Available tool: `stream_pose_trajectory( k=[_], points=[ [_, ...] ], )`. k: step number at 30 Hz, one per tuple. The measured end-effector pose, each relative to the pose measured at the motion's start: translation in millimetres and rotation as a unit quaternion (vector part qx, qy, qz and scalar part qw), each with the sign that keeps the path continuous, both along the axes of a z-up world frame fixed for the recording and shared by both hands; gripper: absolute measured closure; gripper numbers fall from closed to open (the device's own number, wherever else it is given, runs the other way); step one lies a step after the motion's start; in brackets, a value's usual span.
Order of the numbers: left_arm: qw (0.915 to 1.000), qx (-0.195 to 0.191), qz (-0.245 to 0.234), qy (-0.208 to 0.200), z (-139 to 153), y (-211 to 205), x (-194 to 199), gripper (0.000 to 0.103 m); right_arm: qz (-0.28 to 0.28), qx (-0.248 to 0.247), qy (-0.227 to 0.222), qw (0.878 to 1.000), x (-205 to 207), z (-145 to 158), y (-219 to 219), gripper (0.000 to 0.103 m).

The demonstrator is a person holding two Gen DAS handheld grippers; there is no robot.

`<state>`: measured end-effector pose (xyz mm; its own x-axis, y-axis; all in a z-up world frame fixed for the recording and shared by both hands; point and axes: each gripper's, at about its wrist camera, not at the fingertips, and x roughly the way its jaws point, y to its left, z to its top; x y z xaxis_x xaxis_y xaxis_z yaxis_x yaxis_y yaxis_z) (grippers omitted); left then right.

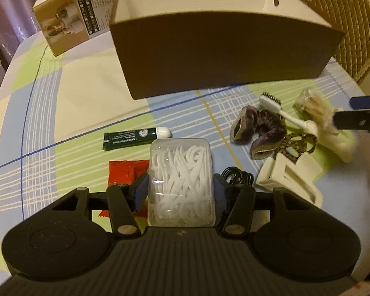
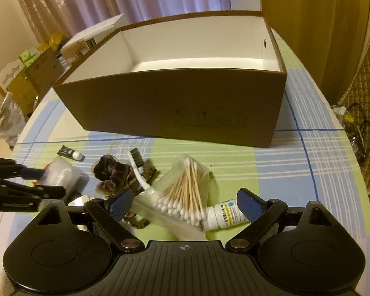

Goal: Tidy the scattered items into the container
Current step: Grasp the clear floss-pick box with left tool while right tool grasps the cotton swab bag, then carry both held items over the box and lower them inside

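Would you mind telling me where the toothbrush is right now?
The toothbrush lies on the tablecloth in front of the brown box, resting across the purple scrunchie, bristles toward the box; in the left wrist view it is at right.

R gripper jaws wide apart over cotton swab bag, brown box behind.

**Hidden, cropped and blurred**

The red packet lies partly under the floss-pick box and a gripper finger. The black cable is mostly hidden. The right gripper is blurred and cut off by the frame edge. Print on the pill bottle is too small to read.
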<state>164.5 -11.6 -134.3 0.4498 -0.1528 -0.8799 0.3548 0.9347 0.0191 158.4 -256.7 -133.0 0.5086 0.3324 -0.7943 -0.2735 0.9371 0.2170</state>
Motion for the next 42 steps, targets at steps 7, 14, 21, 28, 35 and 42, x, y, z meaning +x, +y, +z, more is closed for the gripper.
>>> stream_pose_trajectory(
  k=[7, 14, 21, 28, 35, 42],
  points=[
    [0.9999, 0.000, 0.008, -0.011, 11, -1, 7, 0.052, -0.014, 0.000, 0.038, 0.999, 25, -12, 9, 0.031],
    [0.9998, -0.003, 0.012, -0.013, 13, -5, 9, 0.052, -0.027, -0.003, 0.083, 0.996, 36, -26, 9, 0.047],
    [0.9999, -0.001, 0.014, -0.009, 12, -8, 6, 0.052, -0.033, 0.002, 0.091, 0.995, 37, -29, 4, 0.065],
    [0.9997, -0.004, 0.016, -0.018, 19, -12, -1, 0.052, -0.023, 0.006, 0.058, 0.998, 25, -14, 3, 0.078],
    [0.9992, -0.009, 0.014, -0.035, 35, -17, -10, 0.052, -0.016, 0.018, 0.033, 0.999, 13, 6, 2, 0.079],
    [0.9986, -0.010, 0.010, -0.050, 49, -24, -18, 0.052, -0.009, 0.021, 0.022, 0.999, 2, 16, 4, 0.079]
  ],
)
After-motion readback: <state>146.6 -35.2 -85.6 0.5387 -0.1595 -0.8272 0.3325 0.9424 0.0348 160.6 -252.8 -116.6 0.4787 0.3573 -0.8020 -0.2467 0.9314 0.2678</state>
